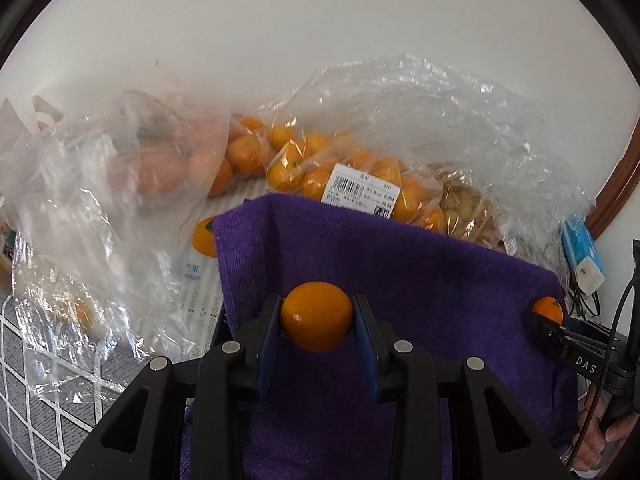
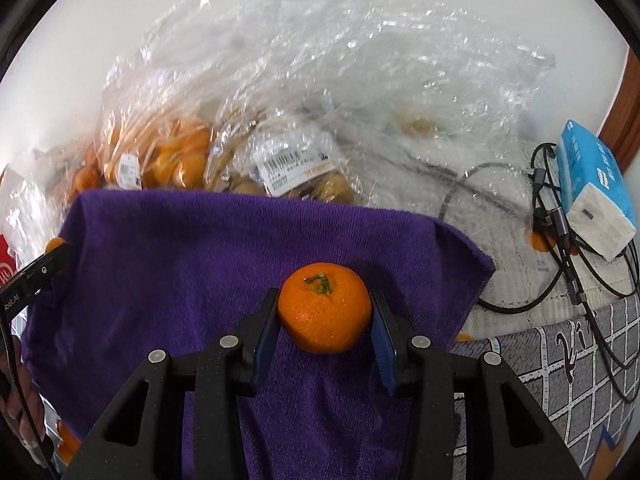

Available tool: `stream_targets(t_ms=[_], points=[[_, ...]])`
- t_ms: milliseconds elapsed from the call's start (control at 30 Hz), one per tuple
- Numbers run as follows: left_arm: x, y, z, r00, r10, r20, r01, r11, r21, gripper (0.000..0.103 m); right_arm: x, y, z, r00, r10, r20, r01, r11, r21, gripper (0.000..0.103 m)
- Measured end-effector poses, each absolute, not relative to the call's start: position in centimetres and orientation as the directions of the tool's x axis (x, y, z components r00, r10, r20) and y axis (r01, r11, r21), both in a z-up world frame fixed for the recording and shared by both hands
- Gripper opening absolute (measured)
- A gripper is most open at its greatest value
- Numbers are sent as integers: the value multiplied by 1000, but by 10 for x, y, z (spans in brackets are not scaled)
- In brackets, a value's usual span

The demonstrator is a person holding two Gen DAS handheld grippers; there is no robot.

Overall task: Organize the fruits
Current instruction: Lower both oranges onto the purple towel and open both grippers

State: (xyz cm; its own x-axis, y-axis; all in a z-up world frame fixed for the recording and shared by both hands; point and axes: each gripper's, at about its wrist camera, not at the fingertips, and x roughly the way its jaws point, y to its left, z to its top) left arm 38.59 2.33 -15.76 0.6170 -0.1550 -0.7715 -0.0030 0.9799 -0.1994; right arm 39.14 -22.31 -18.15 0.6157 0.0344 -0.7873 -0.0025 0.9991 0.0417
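My left gripper (image 1: 317, 316) is shut on a small smooth orange fruit (image 1: 317, 320), held just above a purple towel (image 1: 400, 272). My right gripper (image 2: 325, 314) is shut on a mandarin (image 2: 325, 308) with a green stem, over the same purple towel (image 2: 200, 248). In the left wrist view the right gripper (image 1: 547, 318) shows at the towel's right edge with its mandarin (image 1: 547, 309). In the right wrist view the left gripper (image 2: 54, 258) shows at the towel's left edge with its fruit (image 2: 54, 245).
Clear plastic bags of orange fruit (image 1: 320, 168) and yellowish fruit (image 2: 320, 188) lie behind the towel against a white wall. Another crumpled bag (image 1: 100, 184) sits at left. A blue tissue pack (image 2: 596, 188) and tangled cables (image 2: 560, 248) lie at right. A loose orange (image 1: 204, 237) rests beside the towel.
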Motion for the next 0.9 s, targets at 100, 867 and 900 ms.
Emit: stream_targets(t_ms=[100, 867, 900], points=[[388, 22, -164, 597, -146, -789, -5, 983, -186, 34, 391, -220, -183, 616, 32, -787, -12, 999, 32, 43], [378, 15, -133, 653, -176, -737, 38, 979, -201, 56, 362, -209, -133, 760, -21, -650, -14, 999, -49, 69], [375, 15, -129, 664, -173, -727, 37, 979, -200, 56, 361, -209, -128, 765, -23, -643, -15, 998, -53, 69]])
